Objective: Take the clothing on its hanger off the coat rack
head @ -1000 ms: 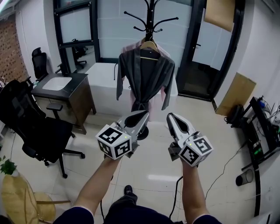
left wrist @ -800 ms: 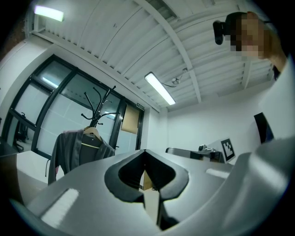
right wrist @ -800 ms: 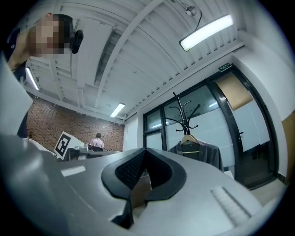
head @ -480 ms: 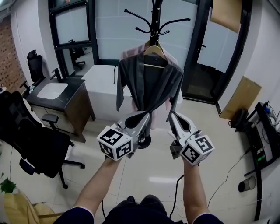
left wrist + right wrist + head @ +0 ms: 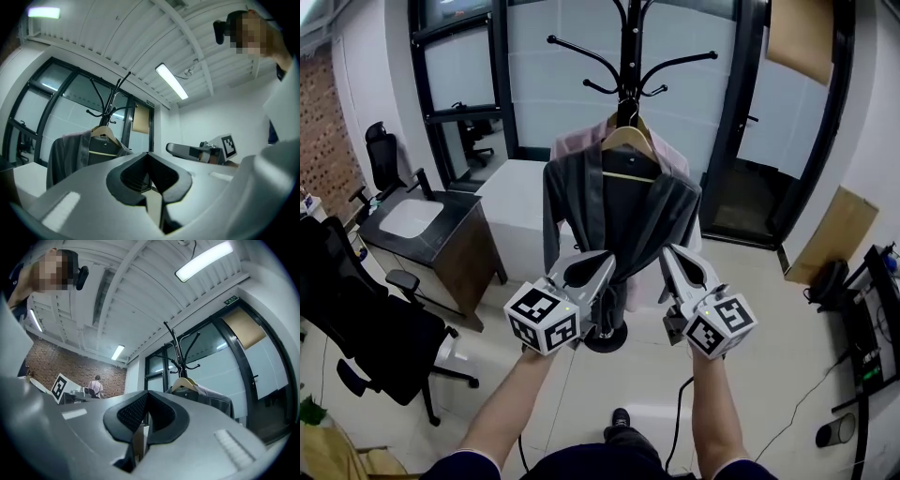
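Observation:
A grey robe (image 5: 621, 220) hangs on a wooden hanger (image 5: 629, 138) from the black coat rack (image 5: 628, 56), with a pink garment (image 5: 572, 141) behind it. My left gripper (image 5: 602, 264) and right gripper (image 5: 670, 258) are held side by side in front of the robe's lower half, apart from it. Both are shut and hold nothing. The left gripper view shows the robe (image 5: 70, 157) and hanger (image 5: 104, 133) to the left of the jaws. In the right gripper view the hanger (image 5: 185, 382) and robe (image 5: 213, 401) sit to the right.
A dark desk (image 5: 441, 230) and black office chairs (image 5: 370, 328) stand at the left. A white counter (image 5: 516, 202) is behind the rack. The rack's round base (image 5: 607, 337) rests on the tiled floor. Cardboard (image 5: 834, 234) and a cluttered shelf (image 5: 872, 328) are at the right.
The coat rack and robe have come closer and sit higher in the head view. Both grippers have stayed shut, side by side, and now overlap the robe's lower part.

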A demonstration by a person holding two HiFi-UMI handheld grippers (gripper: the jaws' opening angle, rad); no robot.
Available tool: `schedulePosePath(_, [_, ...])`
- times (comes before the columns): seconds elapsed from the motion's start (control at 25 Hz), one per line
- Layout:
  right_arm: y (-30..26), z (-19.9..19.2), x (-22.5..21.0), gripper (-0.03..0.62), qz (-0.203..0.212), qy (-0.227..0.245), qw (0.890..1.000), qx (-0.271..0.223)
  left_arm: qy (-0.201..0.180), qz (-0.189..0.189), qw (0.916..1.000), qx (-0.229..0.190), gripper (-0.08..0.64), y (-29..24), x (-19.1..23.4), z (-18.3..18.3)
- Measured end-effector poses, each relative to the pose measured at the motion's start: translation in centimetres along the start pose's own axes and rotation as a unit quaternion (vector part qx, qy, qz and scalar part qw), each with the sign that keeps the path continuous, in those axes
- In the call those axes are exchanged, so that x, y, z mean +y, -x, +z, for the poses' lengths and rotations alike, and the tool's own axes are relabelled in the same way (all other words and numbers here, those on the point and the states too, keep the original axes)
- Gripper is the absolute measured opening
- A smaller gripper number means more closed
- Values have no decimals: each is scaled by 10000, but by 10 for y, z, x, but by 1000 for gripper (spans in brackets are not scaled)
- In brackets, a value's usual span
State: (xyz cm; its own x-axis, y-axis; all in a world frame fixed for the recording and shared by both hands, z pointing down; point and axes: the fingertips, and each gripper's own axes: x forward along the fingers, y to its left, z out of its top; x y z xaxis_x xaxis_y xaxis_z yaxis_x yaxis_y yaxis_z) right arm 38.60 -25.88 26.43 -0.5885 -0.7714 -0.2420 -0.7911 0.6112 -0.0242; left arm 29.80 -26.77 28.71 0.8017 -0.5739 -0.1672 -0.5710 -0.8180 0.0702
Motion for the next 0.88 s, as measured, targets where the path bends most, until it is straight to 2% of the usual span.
schedulePosePath(0.44, [-45, -14, -93, 2, 401, 233, 9986, 269, -11, 489, 9988, -22, 12, -89, 40, -14])
schedulePosePath(0.88, [-79, -23, -136, 2, 270, 459, 9974, 492, -84, 334, 9994, 55, 12, -134, 71, -13])
